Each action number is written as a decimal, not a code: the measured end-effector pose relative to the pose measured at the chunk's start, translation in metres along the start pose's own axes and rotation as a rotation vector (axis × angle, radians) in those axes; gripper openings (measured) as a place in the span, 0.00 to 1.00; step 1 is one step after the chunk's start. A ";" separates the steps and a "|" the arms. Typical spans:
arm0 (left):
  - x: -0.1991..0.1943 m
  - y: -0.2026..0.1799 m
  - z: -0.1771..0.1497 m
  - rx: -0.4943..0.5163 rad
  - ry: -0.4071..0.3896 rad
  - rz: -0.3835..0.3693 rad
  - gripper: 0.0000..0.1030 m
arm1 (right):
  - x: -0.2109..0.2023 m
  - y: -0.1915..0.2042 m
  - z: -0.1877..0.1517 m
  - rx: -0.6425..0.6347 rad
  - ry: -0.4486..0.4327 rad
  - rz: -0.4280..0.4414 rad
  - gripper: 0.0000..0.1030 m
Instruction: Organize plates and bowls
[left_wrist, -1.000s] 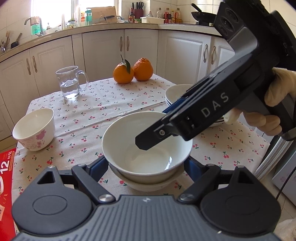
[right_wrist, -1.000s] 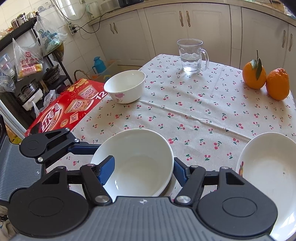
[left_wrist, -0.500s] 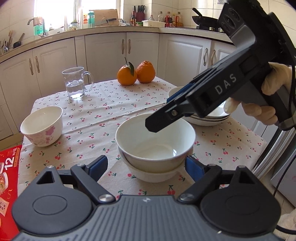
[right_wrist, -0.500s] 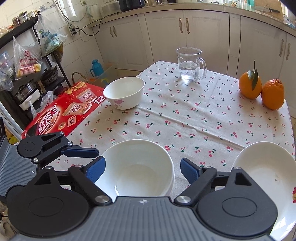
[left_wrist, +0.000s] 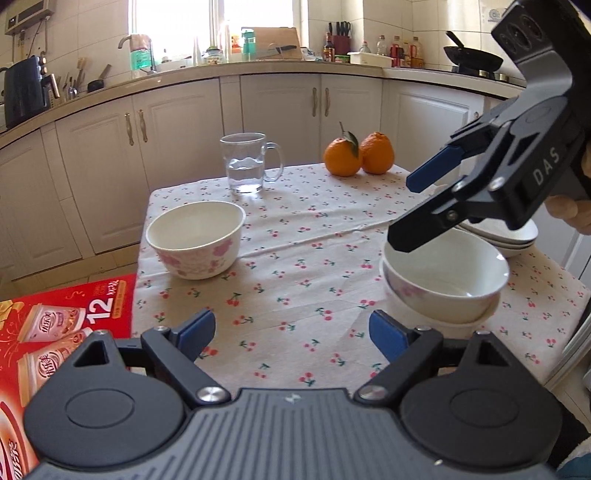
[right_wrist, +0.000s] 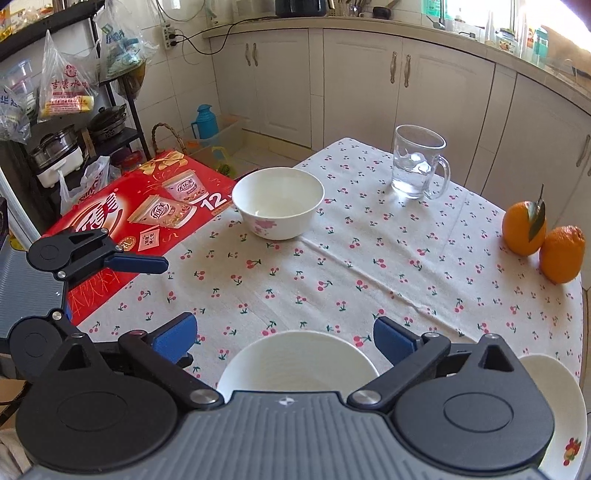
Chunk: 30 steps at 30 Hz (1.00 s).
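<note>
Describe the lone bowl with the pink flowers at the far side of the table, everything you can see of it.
The lone bowl is white, glossy like ceramic, with pink flower prints on its outer wall. It stands upright on its small foot on the cherry-print tablecloth, near the table edge beside the red carton. It looks empty, apart perhaps from a trace at the bottom. Nothing touches it, and neither tool is near it. The glass mug stands apart from it.

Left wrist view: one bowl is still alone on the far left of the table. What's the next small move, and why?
Probably reach the left gripper, open and empty, toward the lone bowl. The right gripper is opening above the stacked bowls, nothing between its pads, so that bowl looks placed.
</note>
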<state>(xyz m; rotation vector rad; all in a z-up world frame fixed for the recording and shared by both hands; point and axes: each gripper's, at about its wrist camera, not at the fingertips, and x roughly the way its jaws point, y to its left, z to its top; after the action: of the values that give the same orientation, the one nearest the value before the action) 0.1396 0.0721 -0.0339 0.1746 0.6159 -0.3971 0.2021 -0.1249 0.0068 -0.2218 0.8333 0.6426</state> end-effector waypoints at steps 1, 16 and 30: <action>0.003 0.006 0.001 -0.005 -0.003 0.010 0.88 | 0.003 0.002 0.005 -0.012 -0.002 -0.002 1.00; 0.054 0.063 0.018 -0.039 -0.040 0.071 0.88 | 0.064 0.005 0.075 -0.052 -0.018 -0.027 1.00; 0.094 0.077 0.025 -0.035 -0.042 0.078 0.88 | 0.125 -0.005 0.110 -0.093 0.054 0.024 1.00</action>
<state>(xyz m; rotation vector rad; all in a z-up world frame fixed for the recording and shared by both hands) 0.2545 0.1056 -0.0660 0.1561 0.5730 -0.3140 0.3353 -0.0273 -0.0137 -0.3153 0.8601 0.7012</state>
